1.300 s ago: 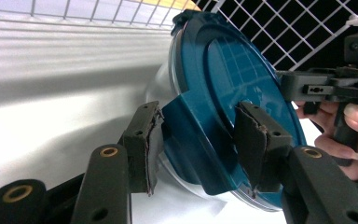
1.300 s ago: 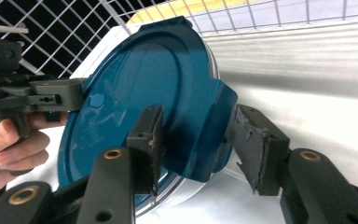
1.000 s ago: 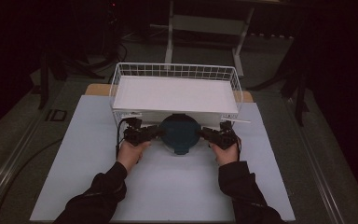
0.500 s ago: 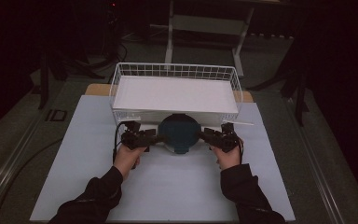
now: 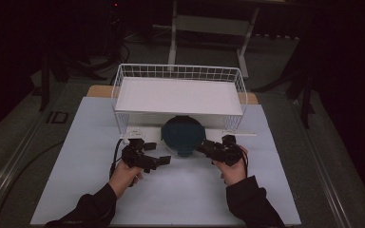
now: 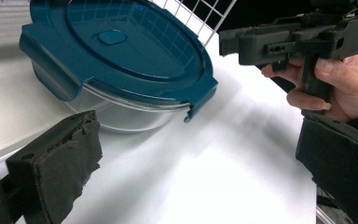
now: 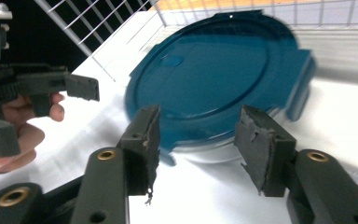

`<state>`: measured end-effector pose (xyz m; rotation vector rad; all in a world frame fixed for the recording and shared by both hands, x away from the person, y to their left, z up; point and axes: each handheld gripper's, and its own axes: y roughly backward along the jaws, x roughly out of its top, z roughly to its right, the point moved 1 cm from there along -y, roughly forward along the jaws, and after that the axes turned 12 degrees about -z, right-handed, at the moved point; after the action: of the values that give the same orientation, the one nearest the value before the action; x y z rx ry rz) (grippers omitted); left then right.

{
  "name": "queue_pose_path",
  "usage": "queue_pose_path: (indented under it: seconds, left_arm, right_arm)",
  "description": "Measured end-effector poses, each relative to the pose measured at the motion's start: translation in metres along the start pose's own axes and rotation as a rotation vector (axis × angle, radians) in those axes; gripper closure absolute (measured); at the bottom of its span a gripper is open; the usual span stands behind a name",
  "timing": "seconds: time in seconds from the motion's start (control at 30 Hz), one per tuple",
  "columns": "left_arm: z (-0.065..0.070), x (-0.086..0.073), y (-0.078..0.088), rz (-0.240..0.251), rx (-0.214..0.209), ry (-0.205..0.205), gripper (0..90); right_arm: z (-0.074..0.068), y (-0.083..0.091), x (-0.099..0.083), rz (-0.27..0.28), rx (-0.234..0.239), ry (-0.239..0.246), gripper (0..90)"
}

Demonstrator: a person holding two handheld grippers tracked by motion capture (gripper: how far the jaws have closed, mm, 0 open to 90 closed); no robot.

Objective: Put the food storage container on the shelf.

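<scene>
A round glass container with a teal lid (image 5: 183, 135) stands on the white mat just in front of the wire basket (image 5: 123, 76). My left gripper (image 5: 159, 162) is off its near-left side, clear of it. In the left gripper view its jaws have just been opening and stand wide open (image 6: 191, 172) with nothing between them, the lid (image 6: 116, 51) lying beyond them. My right gripper (image 5: 205, 148) is at the container's near-right side. Its jaws (image 7: 198, 140) have just been closing, stand half apart just short of the lid's rim (image 7: 205, 70), and press on nothing.
The white wire basket (image 7: 121, 18) with a white floor panel (image 5: 180, 95) stands directly behind the container. A pale stick (image 5: 240, 133) lies along the basket's front right. The white mat (image 5: 185, 194) stretches toward the person. A dark floor and a stand's legs (image 5: 173, 28) lie beyond the table.
Both grippers have drawn back toward the person from the container's sides. The left one has moved down-left and opened its jaws. The container has stayed in place.
</scene>
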<state>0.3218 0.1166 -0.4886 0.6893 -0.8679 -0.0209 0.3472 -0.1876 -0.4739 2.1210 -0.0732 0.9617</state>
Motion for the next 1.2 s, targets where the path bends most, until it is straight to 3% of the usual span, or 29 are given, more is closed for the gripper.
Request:
queue_pose_path:
  seconds: [0.13, 0.17, 0.27, 0.3, 0.33, 0.37, 0.47, 0.67, 0.83, 1.03, 1.2]
  left_arm:
    - [0.002, -0.003, 0.004, 0.008, 0.024, -0.010, 0.1]
    - [0.004, -0.006, 0.007, 0.010, 0.026, -0.015, 0.1]
    - [0.006, -0.008, 0.011, 0.021, 0.042, -0.032, 0.1]
    - [0.009, -0.012, 0.014, 0.024, 0.051, -0.050, 0.1]
    - [0.009, -0.012, 0.014, 0.024, 0.051, -0.050, 0.1]
    - [0.011, -0.015, 0.016, 0.022, 0.060, -0.064, 0.1]
    - [0.013, -0.019, 0.018, 0.034, 0.068, -0.070, 0.1]
    - [0.013, -0.025, 0.020, 0.059, 0.063, -0.065, 0.1]
    - [0.017, -0.025, 0.017, 0.060, 0.072, -0.094, 0.1]
    - [0.016, -0.026, 0.018, 0.081, 0.081, -0.093, 0.1]
    - [0.014, -0.027, 0.019, 0.088, 0.082, -0.090, 0.1]
  right_arm:
    - [-0.008, -0.001, -0.005, -0.013, 0.023, 0.008, 59.5]
    - [-0.013, -0.004, -0.008, -0.031, 0.037, 0.013, 66.3]
    - [-0.018, -0.008, -0.013, -0.052, 0.050, 0.023, 73.1]
    - [-0.021, -0.014, -0.018, -0.076, 0.069, 0.032, 84.1]
    - [-0.021, -0.014, -0.018, -0.076, 0.069, 0.032, 84.1]
    - [-0.023, -0.020, -0.021, -0.101, 0.072, 0.040, 89.8]
    - [-0.025, -0.028, -0.022, -0.129, 0.070, 0.064, 89.9]
    - [-0.022, -0.037, -0.019, -0.133, 0.046, 0.058, 90.0]
    - [-0.024, -0.046, -0.014, -0.141, 0.031, 0.084, 90.0]
    - [-0.021, -0.055, -0.008, -0.141, 0.004, 0.084, 90.0]
    - [-0.015, -0.061, -0.005, -0.138, -0.004, 0.057, 90.0]
